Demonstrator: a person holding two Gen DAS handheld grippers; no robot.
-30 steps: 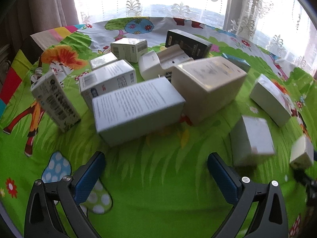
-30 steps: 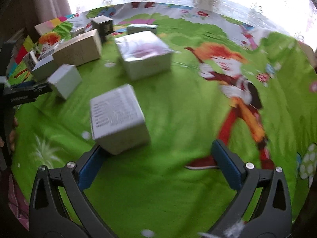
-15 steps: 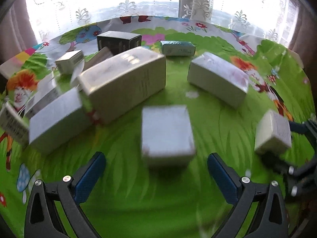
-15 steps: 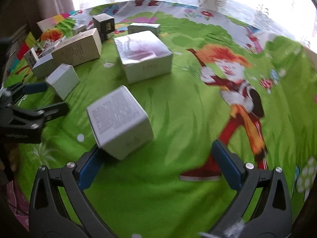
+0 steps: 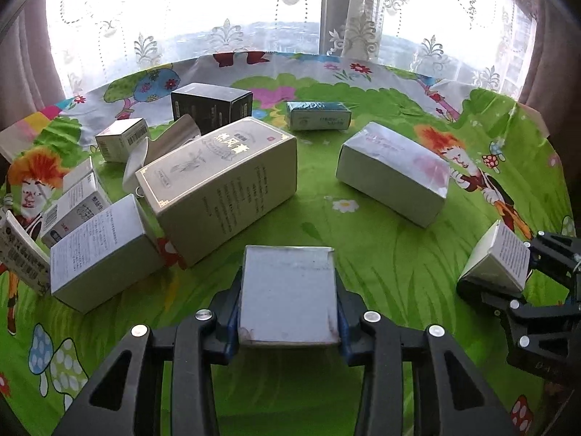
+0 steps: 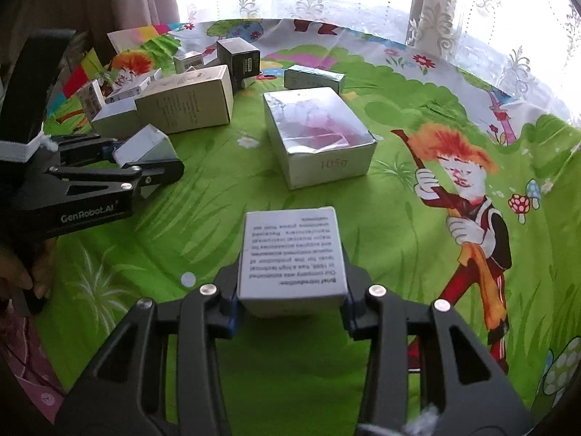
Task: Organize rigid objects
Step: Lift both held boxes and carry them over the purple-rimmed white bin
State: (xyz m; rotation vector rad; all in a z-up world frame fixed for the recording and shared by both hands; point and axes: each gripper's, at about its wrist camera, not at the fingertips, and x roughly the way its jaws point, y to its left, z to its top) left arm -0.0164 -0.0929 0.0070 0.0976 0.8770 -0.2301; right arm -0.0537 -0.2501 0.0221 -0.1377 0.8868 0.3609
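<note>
My left gripper (image 5: 288, 312) is shut on a plain white box (image 5: 288, 296), its jaws against both sides. That box and gripper also show in the right wrist view (image 6: 145, 147). My right gripper (image 6: 290, 305) is shut on a white box with printed text (image 6: 292, 254), also visible at the right of the left wrist view (image 5: 499, 258). Both boxes sit low over the green cartoon cloth (image 5: 381, 254).
A large beige box (image 5: 221, 181) and a silver-pink box (image 5: 394, 172) lie ahead. A black box (image 5: 210, 107), a teal box (image 5: 317, 115) and several small white boxes (image 5: 101, 250) crowd the left. Curtained window behind.
Both grippers have closed: the left one swung right and shut on the plain white box, the right one shut on the printed box that lay between its jaws.
</note>
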